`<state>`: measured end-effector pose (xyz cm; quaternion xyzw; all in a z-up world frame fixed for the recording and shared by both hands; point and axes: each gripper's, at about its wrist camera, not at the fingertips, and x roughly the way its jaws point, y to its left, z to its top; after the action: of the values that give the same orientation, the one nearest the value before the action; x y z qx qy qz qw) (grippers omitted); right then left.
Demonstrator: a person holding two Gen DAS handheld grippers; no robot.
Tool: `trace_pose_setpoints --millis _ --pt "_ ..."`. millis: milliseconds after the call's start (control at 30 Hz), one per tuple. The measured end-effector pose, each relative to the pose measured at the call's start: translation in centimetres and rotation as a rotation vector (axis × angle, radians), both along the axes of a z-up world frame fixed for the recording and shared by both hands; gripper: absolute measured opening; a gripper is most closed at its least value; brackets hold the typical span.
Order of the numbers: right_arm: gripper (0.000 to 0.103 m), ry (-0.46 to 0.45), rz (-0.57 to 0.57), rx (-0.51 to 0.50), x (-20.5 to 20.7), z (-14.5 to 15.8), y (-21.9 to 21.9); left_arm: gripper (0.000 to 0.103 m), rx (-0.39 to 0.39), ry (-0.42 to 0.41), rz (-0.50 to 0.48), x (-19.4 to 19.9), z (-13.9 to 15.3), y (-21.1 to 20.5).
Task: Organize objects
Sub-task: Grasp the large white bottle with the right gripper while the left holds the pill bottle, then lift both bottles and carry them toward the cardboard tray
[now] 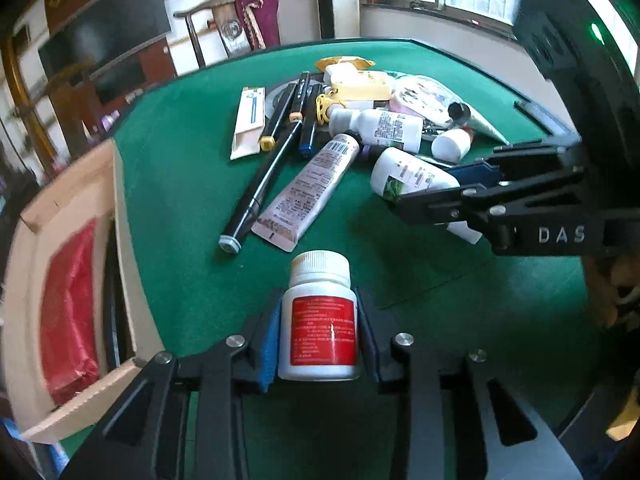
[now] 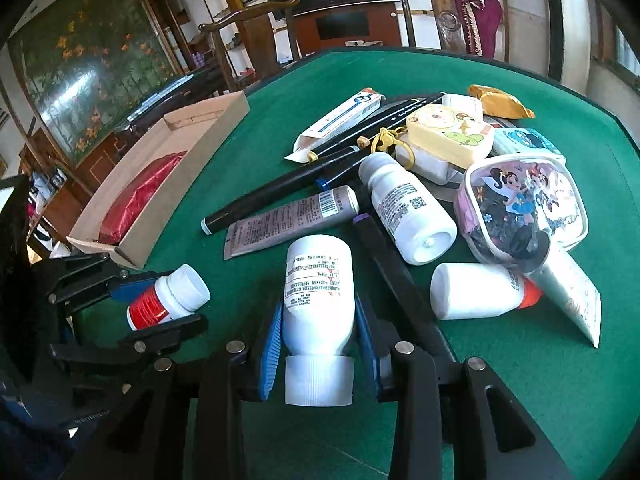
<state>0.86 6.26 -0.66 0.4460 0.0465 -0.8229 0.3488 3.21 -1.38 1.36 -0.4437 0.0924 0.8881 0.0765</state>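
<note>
Clamped in the left hand-held gripper (image 1: 318, 332) is a white red-labelled bottle (image 1: 320, 320). A larger white bottle (image 2: 318, 300), cap nearest, is gripped by the right hand-held gripper (image 2: 318, 332) above the green tabletop (image 2: 500, 360).

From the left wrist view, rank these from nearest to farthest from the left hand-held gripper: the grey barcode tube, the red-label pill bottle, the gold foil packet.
1. Red-label pill bottle, clamped between the left hand-held gripper pads.
2. Grey barcode tube, mid-table, just beyond the bottle.
3. Gold foil packet, at the pile's far edge.
</note>
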Motion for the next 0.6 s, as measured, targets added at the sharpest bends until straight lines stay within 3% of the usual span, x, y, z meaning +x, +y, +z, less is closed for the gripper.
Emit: trace_pose_setpoints --millis 200,600 --pt "0.037 0.004 -0.006 -0.020 0.1 0.5 0.1 0.033 -0.057 0.031 0.016 0.2 0.1 0.4" --pt "0.037 0.011 -0.011 -0.048 0.6 1.2 0.6 0.033 -0.071 0.078 0.042 1.0 0.7 0.4"
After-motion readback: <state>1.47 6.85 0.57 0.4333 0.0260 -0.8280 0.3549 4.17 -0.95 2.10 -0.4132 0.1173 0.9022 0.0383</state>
